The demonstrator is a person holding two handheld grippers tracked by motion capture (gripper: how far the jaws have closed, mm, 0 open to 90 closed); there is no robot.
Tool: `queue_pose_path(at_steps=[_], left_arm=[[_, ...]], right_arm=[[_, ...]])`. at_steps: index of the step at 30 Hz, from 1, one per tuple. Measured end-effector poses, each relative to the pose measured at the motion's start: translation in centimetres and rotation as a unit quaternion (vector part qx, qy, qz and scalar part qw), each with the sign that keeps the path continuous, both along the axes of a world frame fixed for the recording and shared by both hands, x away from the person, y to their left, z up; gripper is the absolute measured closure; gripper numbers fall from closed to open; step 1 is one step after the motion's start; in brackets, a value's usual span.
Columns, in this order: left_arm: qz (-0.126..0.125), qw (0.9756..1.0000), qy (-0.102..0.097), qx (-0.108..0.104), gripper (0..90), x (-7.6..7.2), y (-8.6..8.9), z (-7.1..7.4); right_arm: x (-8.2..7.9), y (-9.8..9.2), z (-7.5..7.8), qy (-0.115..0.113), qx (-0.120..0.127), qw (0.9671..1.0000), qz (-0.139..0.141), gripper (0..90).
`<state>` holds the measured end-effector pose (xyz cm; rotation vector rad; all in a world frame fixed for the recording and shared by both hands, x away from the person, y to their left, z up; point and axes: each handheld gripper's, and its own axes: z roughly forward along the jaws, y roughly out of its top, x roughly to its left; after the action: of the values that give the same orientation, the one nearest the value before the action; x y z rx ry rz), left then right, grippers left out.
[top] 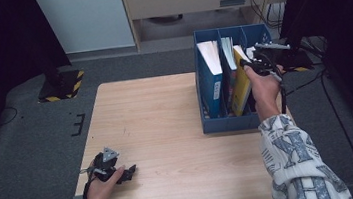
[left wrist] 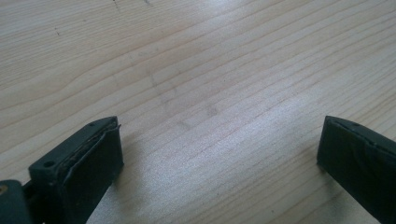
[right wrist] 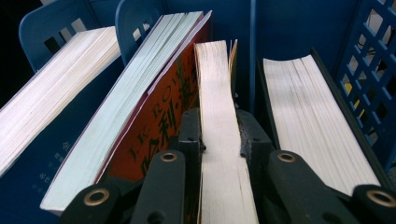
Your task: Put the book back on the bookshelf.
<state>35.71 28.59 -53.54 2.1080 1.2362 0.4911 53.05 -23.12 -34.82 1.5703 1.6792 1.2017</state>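
Clamping the yellow-covered book (right wrist: 219, 121) by its page edges, your right gripper (right wrist: 219, 140) has both pads pressed flat against the paper block, one on each side, as the right gripper view shows. That book stands in the blue file rack (top: 227, 123) at the far right of the wooden table (top: 168, 130), tilted a little, with its top leaning toward the far side. Just left of it in the right gripper view leans an orange-covered book (right wrist: 159, 112) with pale page edges, and left of that again a blue-covered book (right wrist: 42, 154) sits in its own slot; on the other side a thick book with a dark cover (right wrist: 313, 126) rests against the rack's latticed wall. In the high view your right hand (top: 263, 87) reaches over the rack's near right part (your patterned sleeve (top: 292, 162) trails back toward the near edge). Your left gripper (left wrist: 219, 154) lies low on the table at the near left, held by your left hand (top: 101, 186), its jaws spread wide with bare wood grain between them and nothing in their grasp. It sits well apart from the rack.
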Motion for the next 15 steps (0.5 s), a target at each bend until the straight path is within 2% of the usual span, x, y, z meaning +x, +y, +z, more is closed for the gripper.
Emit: queue_pose_path(at_steps=[11,15], left_arm=[[0.001,1.0000,-0.001,-0.002,0.0,0.0,0.0,0.0],[0.001,1.0000,-0.001,-0.002,0.0,0.0,0.0,0.0]], right_arm=[[0.8,0.4,0.4,-0.001,-0.003,1.0000,0.000,74.9],[1.1,0.2,0.3,-0.001,0.007,1.0000,-0.002,74.9]])
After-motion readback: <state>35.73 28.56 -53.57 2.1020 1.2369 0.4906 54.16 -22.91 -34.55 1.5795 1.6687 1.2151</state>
